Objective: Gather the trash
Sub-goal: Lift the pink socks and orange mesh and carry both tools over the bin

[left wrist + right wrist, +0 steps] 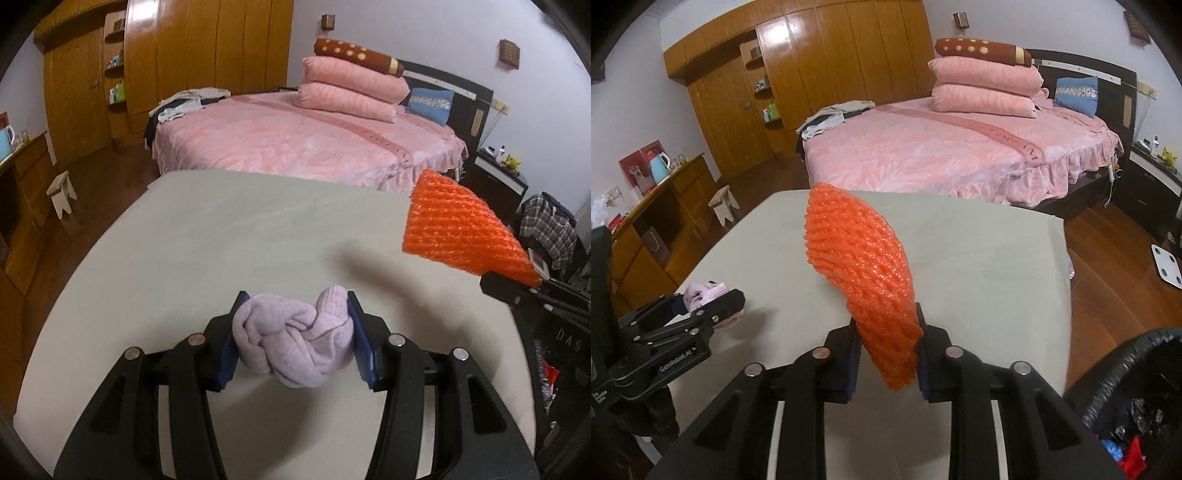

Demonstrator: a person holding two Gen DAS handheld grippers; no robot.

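Note:
My left gripper (293, 339) is shut on a knotted pale lilac sock (295, 341) and holds it just above the beige table (221, 240). My right gripper (886, 354) is shut on an orange foam net sleeve (864, 266), which stands up from the jaws above the table (960, 258). In the left wrist view the orange net (461, 229) shows at the right, off the table's right side. In the right wrist view the left gripper with the sock (701, 295) is at the left.
A black-lined trash bin (1137, 387) with some rubbish in it stands at the lower right of the right wrist view. Beyond the table are a pink bed (295, 140), a wooden wardrobe (184, 55), a small stool (61, 192) and a nightstand (498, 170).

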